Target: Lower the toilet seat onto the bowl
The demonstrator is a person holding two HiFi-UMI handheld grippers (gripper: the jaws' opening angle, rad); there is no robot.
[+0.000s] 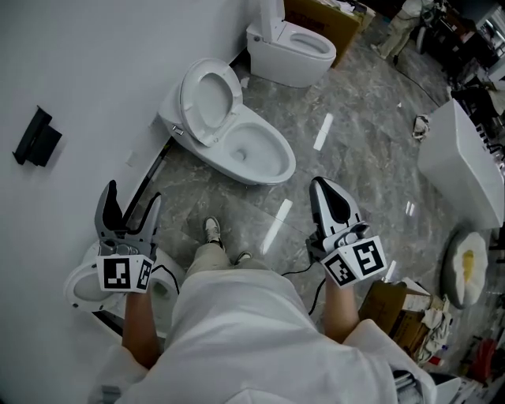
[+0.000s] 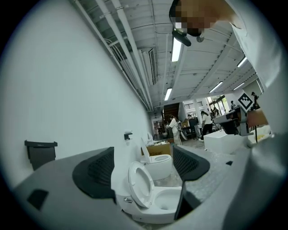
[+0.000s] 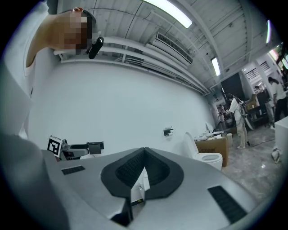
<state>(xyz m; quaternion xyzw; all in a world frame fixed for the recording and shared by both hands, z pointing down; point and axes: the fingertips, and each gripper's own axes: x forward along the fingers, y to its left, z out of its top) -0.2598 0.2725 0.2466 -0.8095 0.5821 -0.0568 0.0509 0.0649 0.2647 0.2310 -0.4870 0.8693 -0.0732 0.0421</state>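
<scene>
white clothing [image 1: 237, 331], mine, fills the bottom of the head view, with one shoe [image 1: 211, 230] just past it on the grey marbled floor [image 1: 355, 142].
item: left gripper [image 1: 132, 196], held low at my left side. jaws spread as wide as they go, nothing between the pads, nothing held. its own view frames the toilet in the gap between the jaws, well apart from them.
item: right gripper [image 1: 330, 197], held at my right side. jaws closed together tip to tip, with only a thin slit behind the tips, and empty.
item: toilet seat [image 1: 188, 110], standing raised and tilted back toward the white wall [image 1: 87, 55], clear of the bowl [image 1: 276, 142]. the bowl lies open ahead of me, between the two grippers and beyond both.
item: second toilet [image 1: 292, 47], farther along the same wall, seat also up, with a cardboard box [image 1: 327, 20] just behind it.
item: third toilet [image 1: 79, 286], partly hidden under my left gripper.
item: black bracket [image 1: 35, 138], fixed to the wall.
</scene>
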